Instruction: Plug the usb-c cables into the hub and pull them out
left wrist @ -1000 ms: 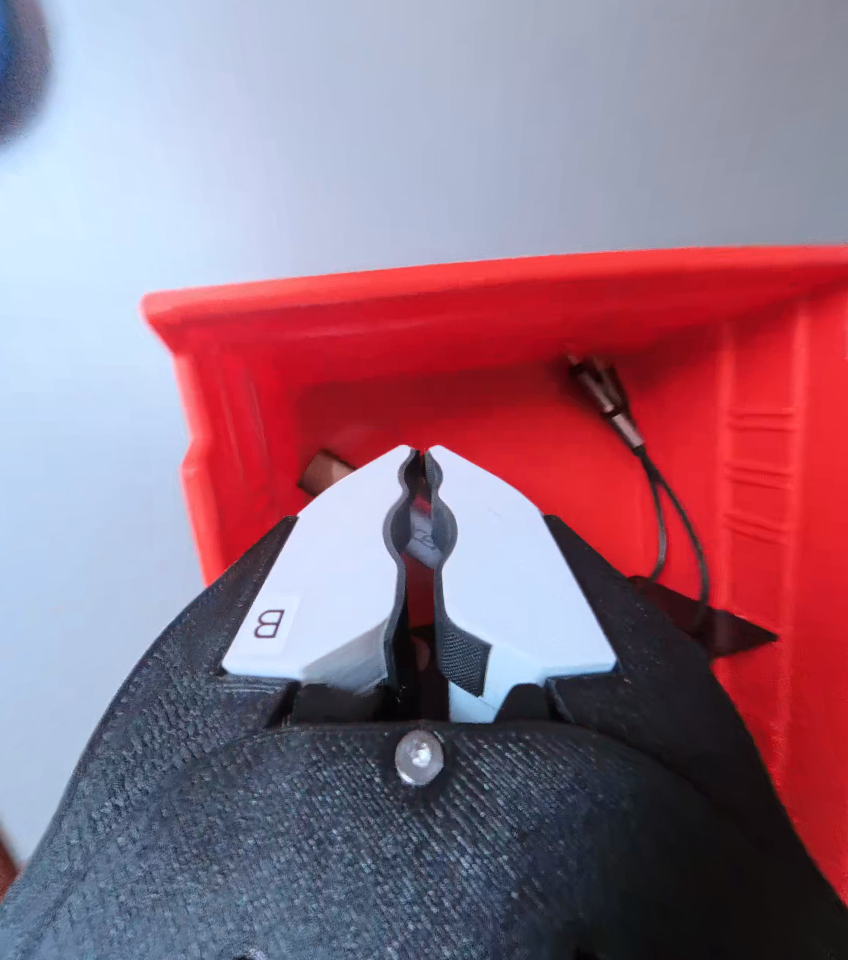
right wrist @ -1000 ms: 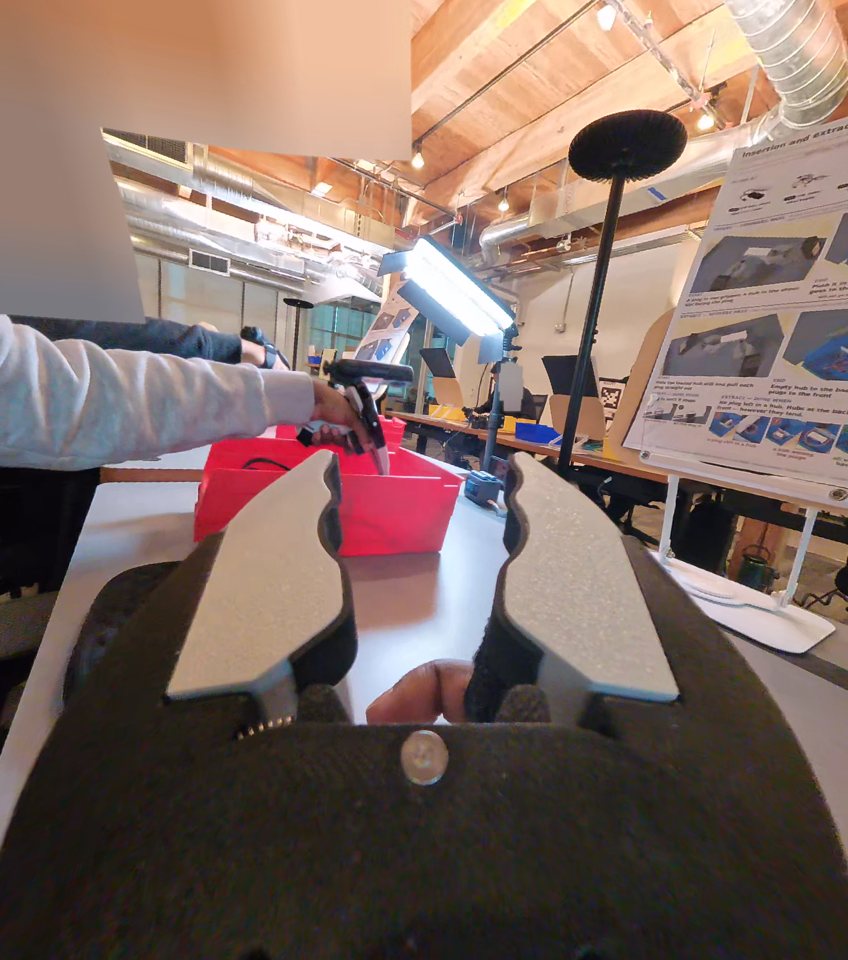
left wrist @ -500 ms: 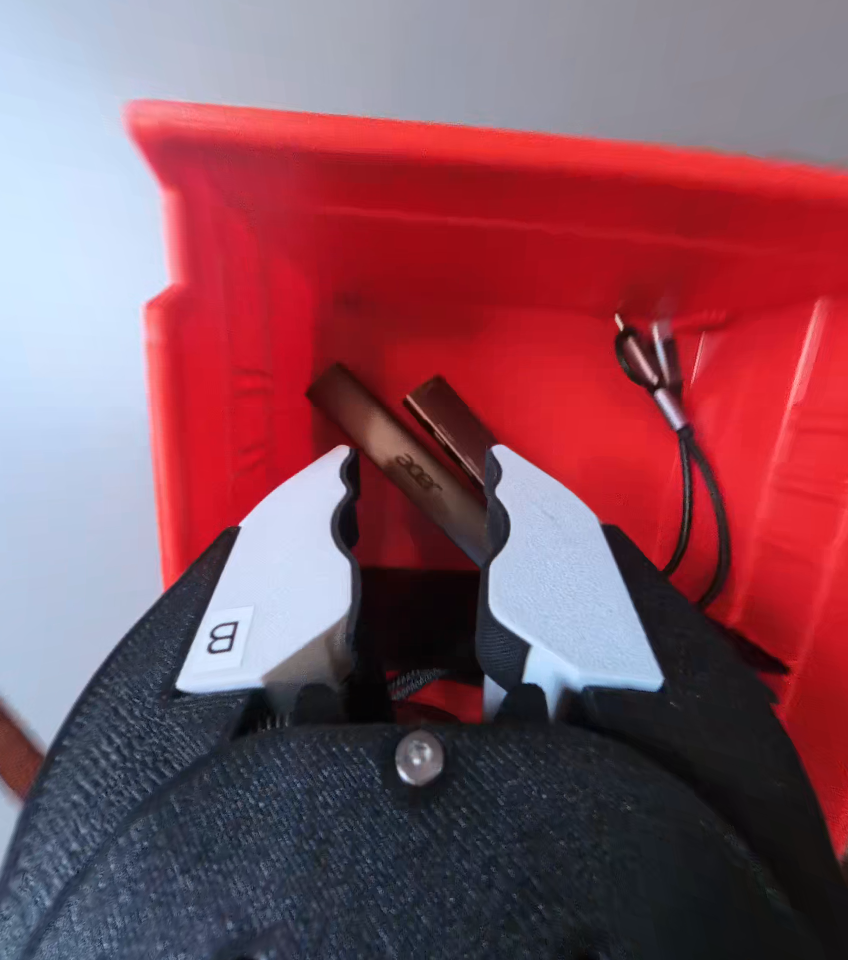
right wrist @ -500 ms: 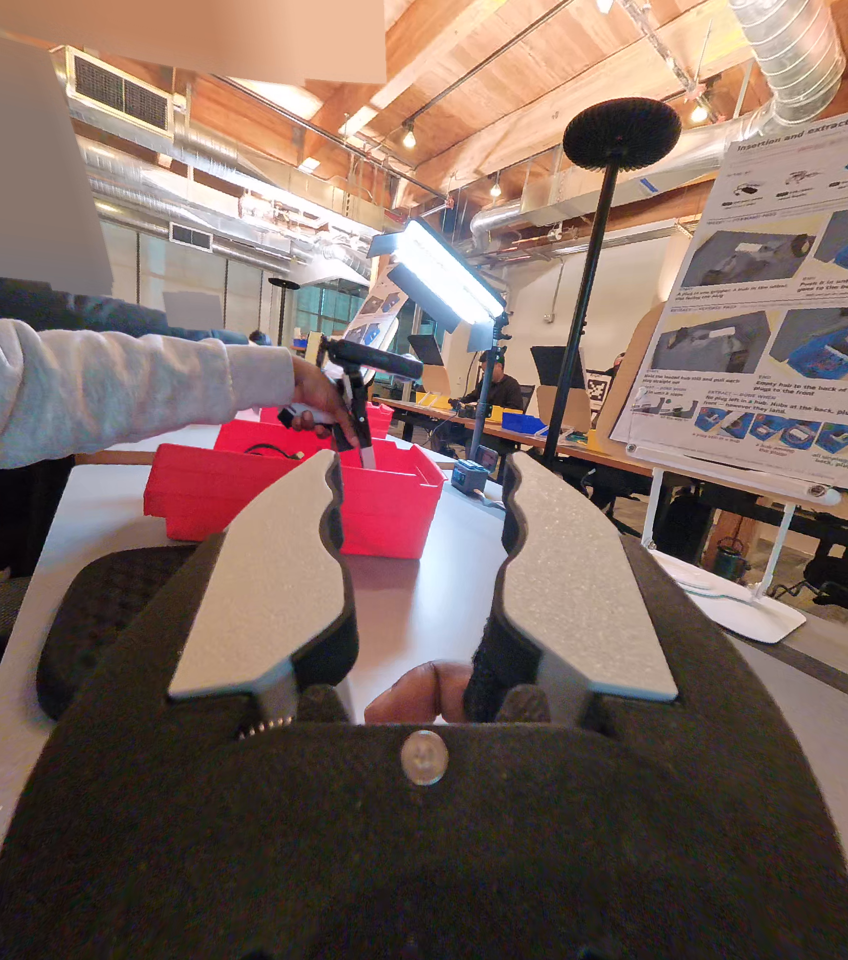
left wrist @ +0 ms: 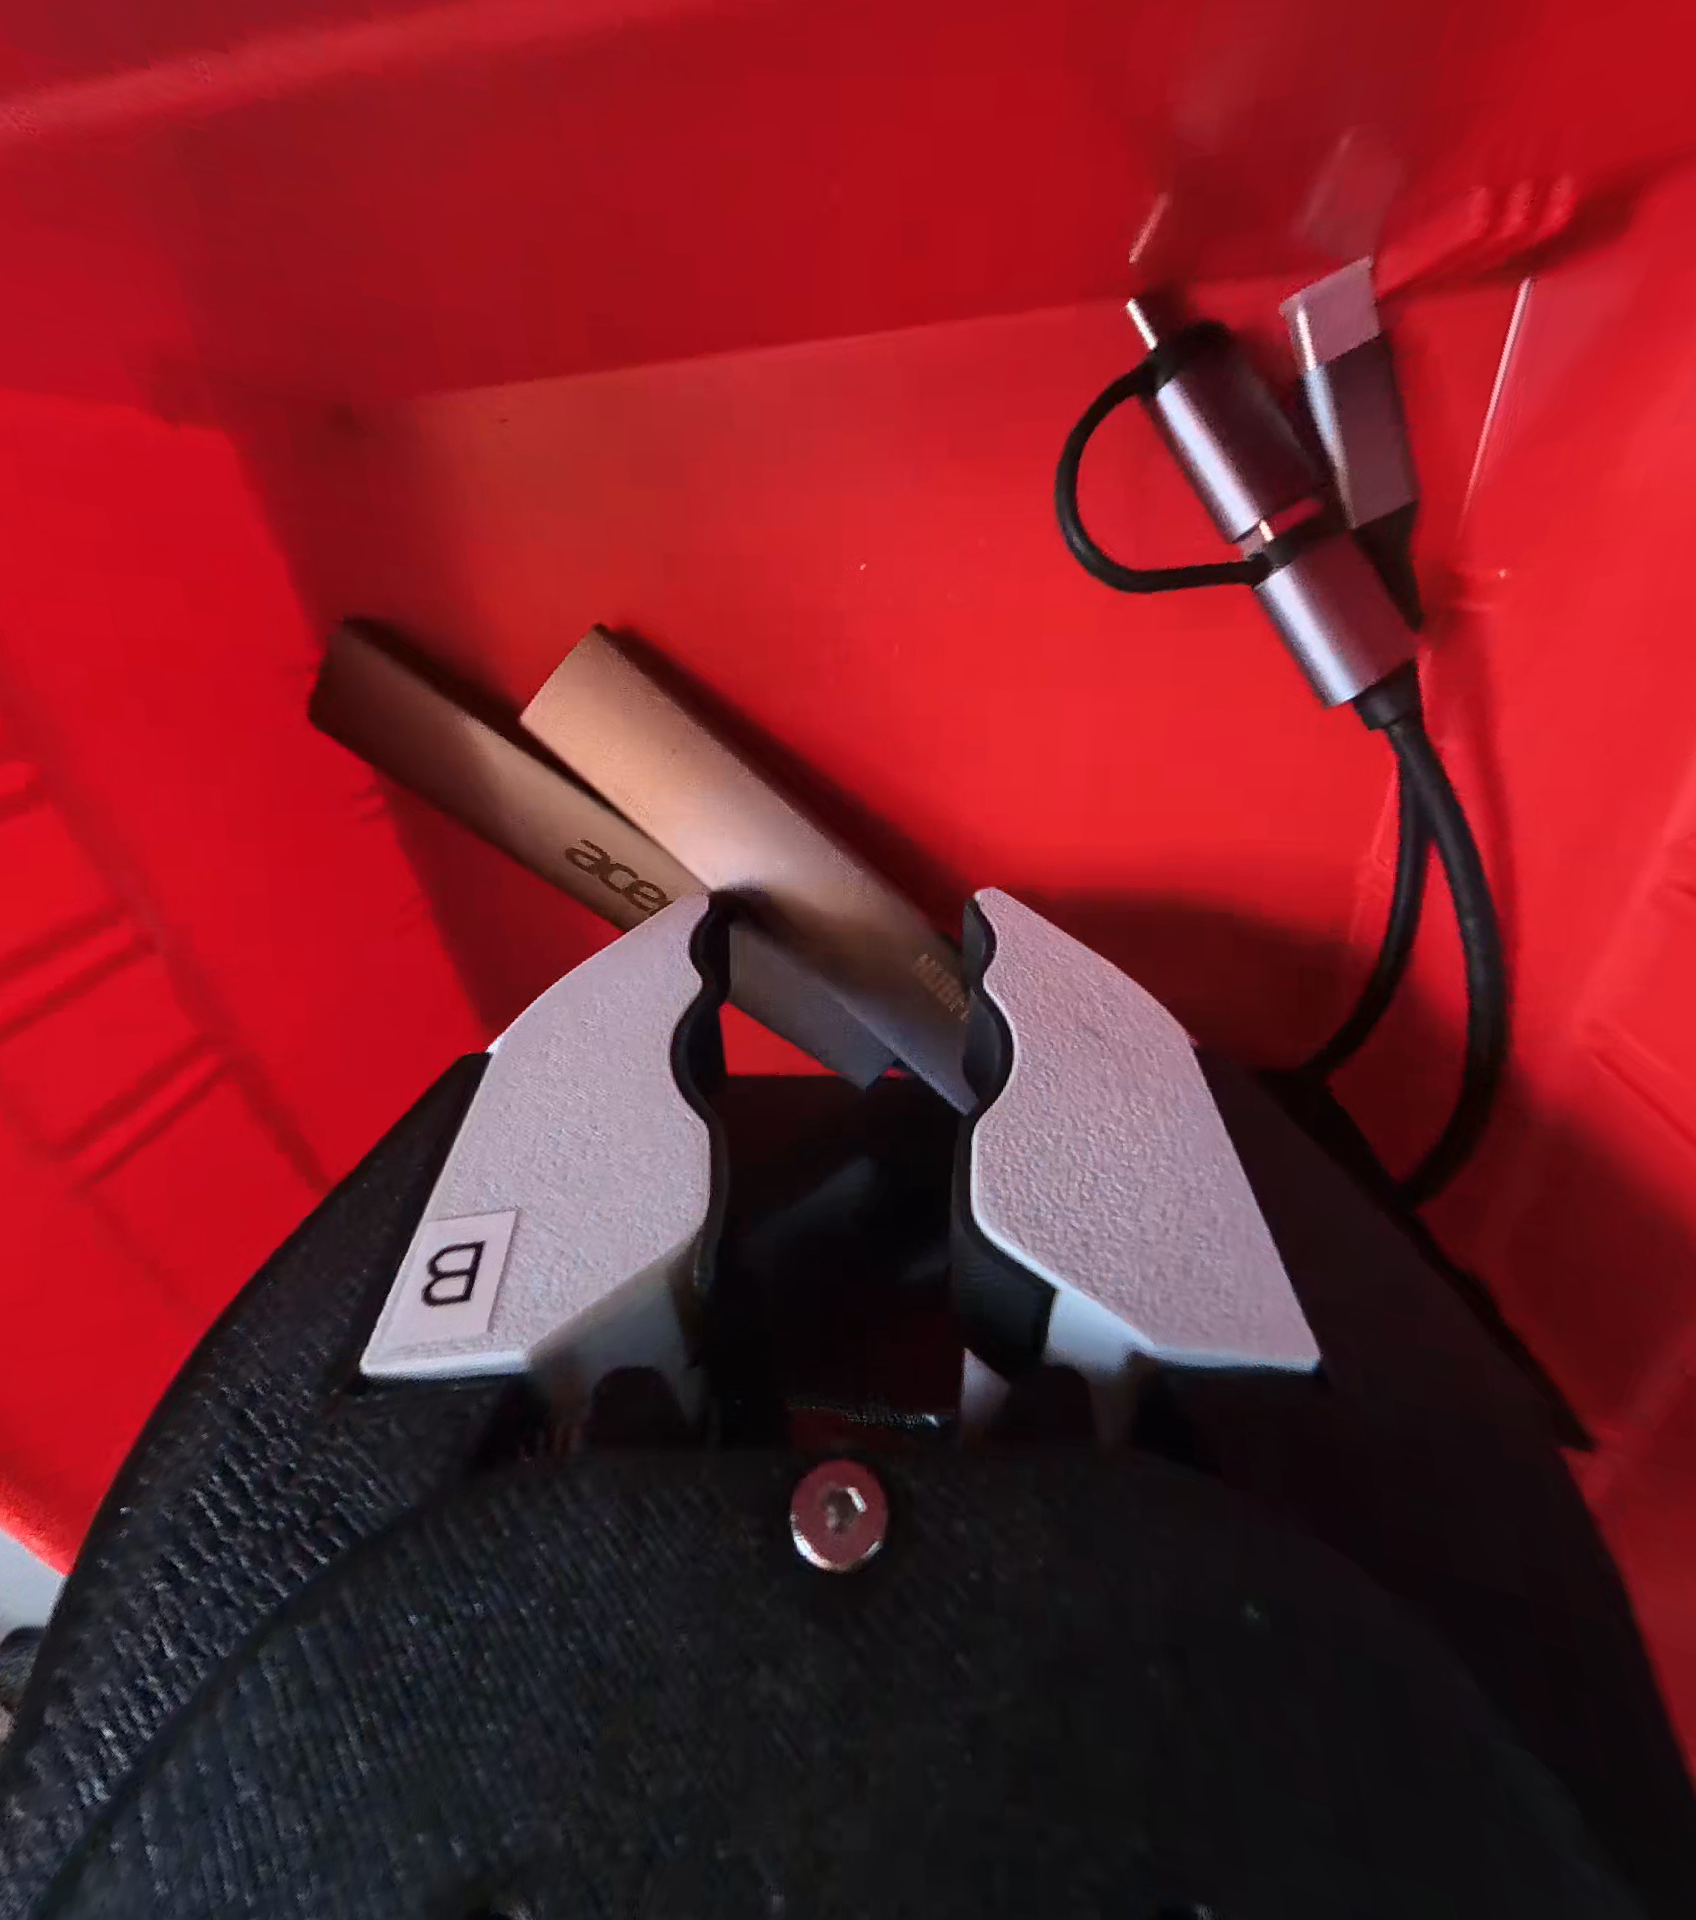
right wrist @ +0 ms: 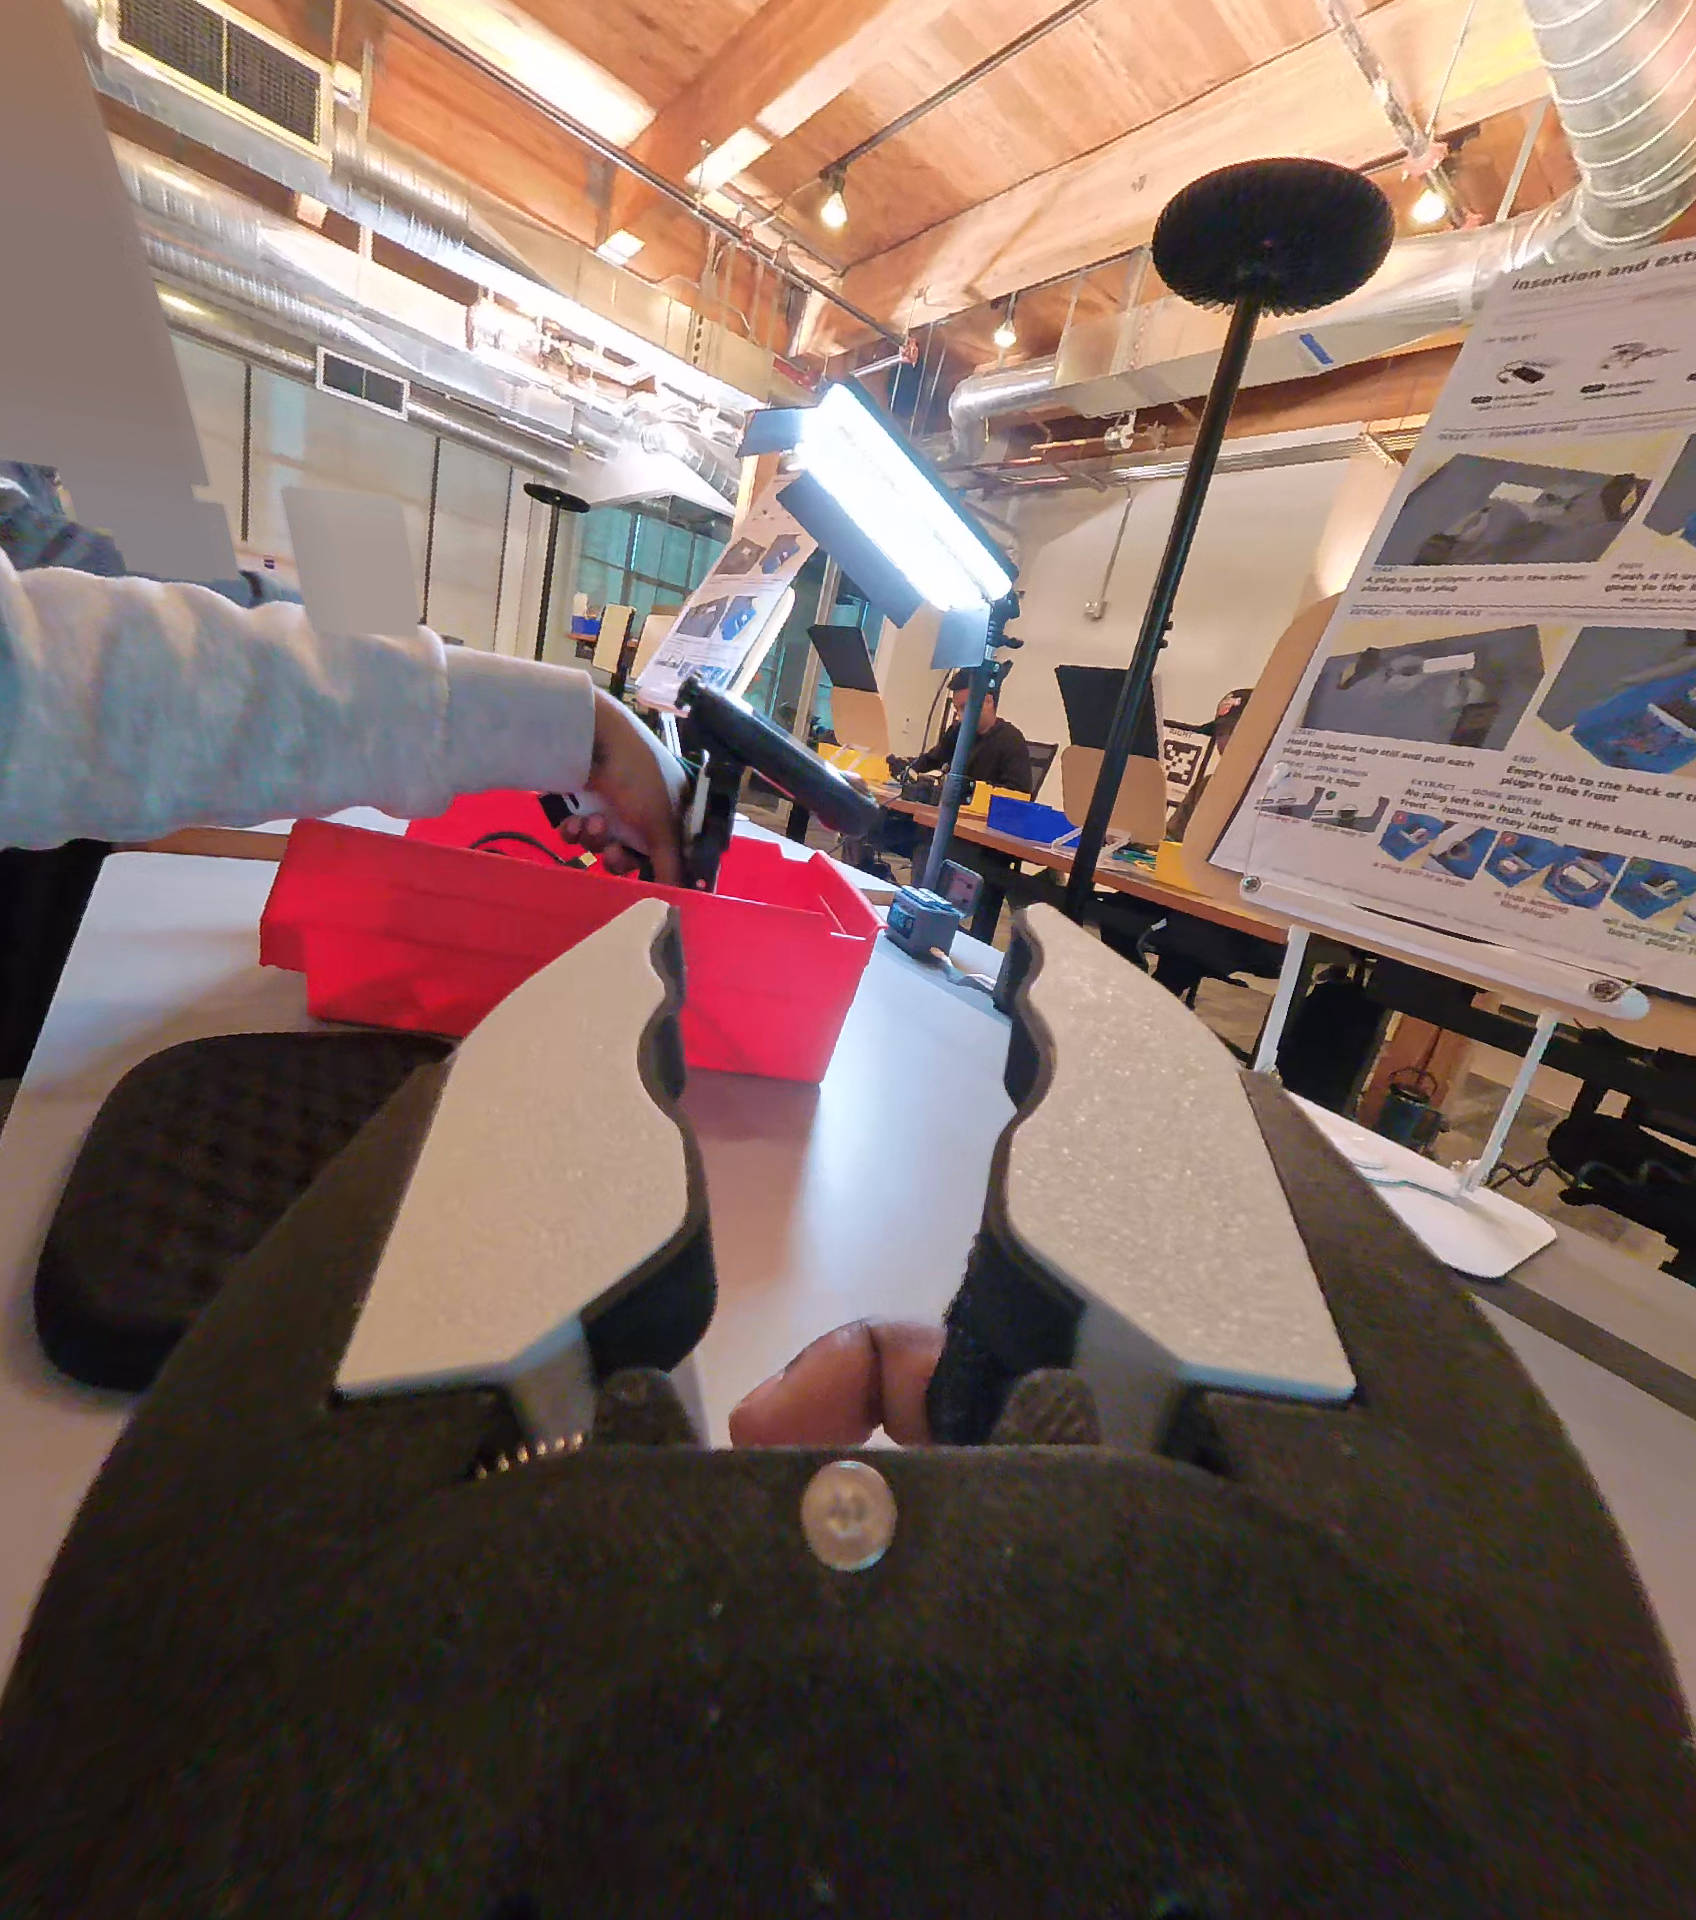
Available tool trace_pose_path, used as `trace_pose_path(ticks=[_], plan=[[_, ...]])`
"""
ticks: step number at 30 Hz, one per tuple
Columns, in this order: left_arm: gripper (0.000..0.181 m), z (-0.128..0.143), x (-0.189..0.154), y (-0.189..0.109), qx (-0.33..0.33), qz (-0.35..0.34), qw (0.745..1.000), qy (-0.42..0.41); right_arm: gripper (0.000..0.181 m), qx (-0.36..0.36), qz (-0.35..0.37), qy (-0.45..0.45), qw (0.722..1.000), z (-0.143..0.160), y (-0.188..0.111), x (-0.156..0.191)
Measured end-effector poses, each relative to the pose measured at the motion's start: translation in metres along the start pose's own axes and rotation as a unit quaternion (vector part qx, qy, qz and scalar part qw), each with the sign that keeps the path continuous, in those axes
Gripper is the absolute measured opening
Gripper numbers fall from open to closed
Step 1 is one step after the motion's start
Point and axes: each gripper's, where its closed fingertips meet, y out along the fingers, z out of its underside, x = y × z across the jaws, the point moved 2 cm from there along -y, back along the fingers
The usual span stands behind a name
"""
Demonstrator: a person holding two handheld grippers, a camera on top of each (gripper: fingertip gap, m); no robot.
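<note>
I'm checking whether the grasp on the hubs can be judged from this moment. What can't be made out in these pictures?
- Left wrist view: the near ends of the two hubs are hidden behind the left gripper fingers, so any contact is unclear.
- Left wrist view: the cable runs out of sight behind the gripper body.
- Right wrist view: the red bin wall hides its contents.

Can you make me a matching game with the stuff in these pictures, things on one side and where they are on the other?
Things:
1. hubs
2. cable plugs
3. red bin
4. right gripper

Places or states:
A. on the white table
B. open, holding nothing
C. in the bin's far right corner
D. reaching in between the left gripper's fingers

Pairs: 1-D, 2-C, 3-A, 4-B
</note>
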Motion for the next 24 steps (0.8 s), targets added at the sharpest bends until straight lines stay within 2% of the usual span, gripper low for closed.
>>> trace_pose_path(ticks=[5, 9, 12, 18, 21, 24], plan=[[0.042, 0.000, 0.000, 0.004, 0.002, -0.001, 1.000, 0.012, 0.059, 0.012, 0.003, -0.012, 1.000, 0.004, 0.001, 0.000], [0.034, -0.008, -0.003, -0.007, -0.064, 0.030, 0.998, 0.001, 0.060, 0.019, 0.003, -0.019, 1.000, 0.006, 0.001, 0.000], [0.030, -0.012, 0.003, -0.025, -0.119, 0.010, 0.993, -0.007, 0.059, 0.019, 0.004, -0.019, 1.000, 0.006, 0.001, 0.000], [0.025, -0.015, 0.031, -0.092, -0.251, -0.064, 0.965, -0.030, 0.060, 0.020, 0.005, -0.022, 1.000, 0.007, 0.002, 0.000], [0.023, -0.013, 0.040, -0.139, -0.336, -0.106, 0.935, -0.040, 0.060, 0.021, 0.005, -0.022, 1.000, 0.007, 0.002, 0.000], [0.022, -0.011, 0.045, -0.188, -0.424, -0.156, 0.892, -0.034, 0.060, 0.020, 0.005, -0.021, 1.000, 0.007, 0.002, 0.000]])
